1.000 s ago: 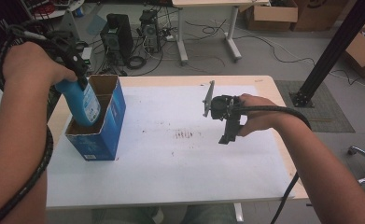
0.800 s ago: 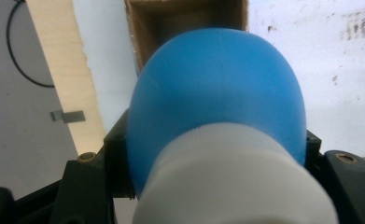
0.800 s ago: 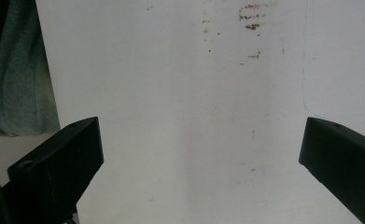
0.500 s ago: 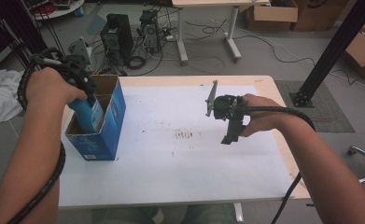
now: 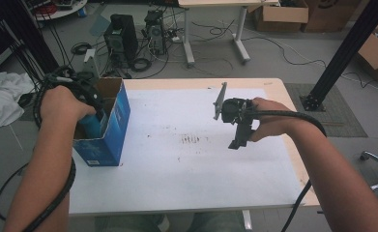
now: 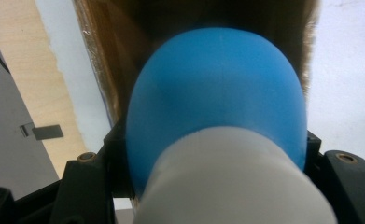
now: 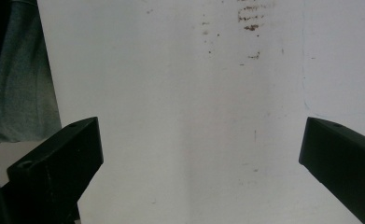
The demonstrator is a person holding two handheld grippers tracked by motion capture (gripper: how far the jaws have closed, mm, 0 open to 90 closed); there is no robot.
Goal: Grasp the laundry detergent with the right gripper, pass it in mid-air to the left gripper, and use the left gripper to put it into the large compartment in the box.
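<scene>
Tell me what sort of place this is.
Probably a lab or workshop: computer towers and loose cables on the floor, cardboard boxes by a second desk, and a black metal frame post.

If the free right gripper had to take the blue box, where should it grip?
On the open top rim of the blue box, coming from above: one of the right gripper's fingers inside, one outside the bare right wall. The box stands upright, and its whole body looks too wide to span.

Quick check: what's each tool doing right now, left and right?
Left tool: closed on the blue bottle, lowered into the blue box.
Right tool: open, holding nothing, above the white table.
</scene>
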